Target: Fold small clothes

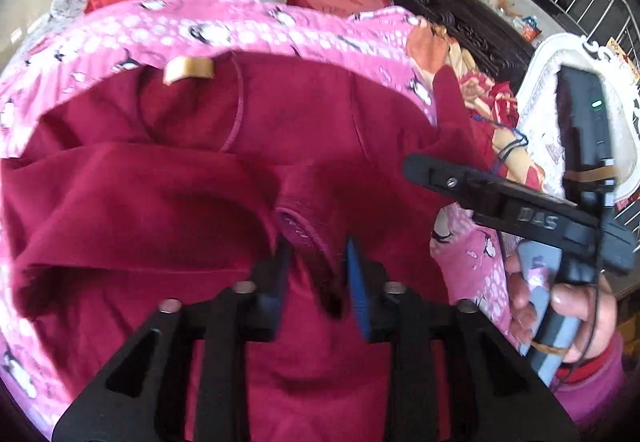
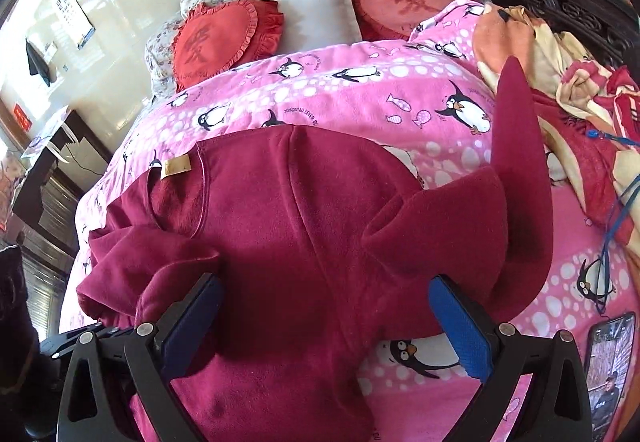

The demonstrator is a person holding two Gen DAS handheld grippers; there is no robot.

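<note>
Laying the sleeve cuff flat across the red garment works best before the half-open left hand-held gripper and wide-open right hand-held gripper withdraw.

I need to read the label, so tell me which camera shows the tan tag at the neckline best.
The left wrist view: the tan rectangular neck tag on the dark red fleece garment looks larger and near mid-frame, though motion-blurred. The right wrist view shows the tag smaller, toward the left.
</note>
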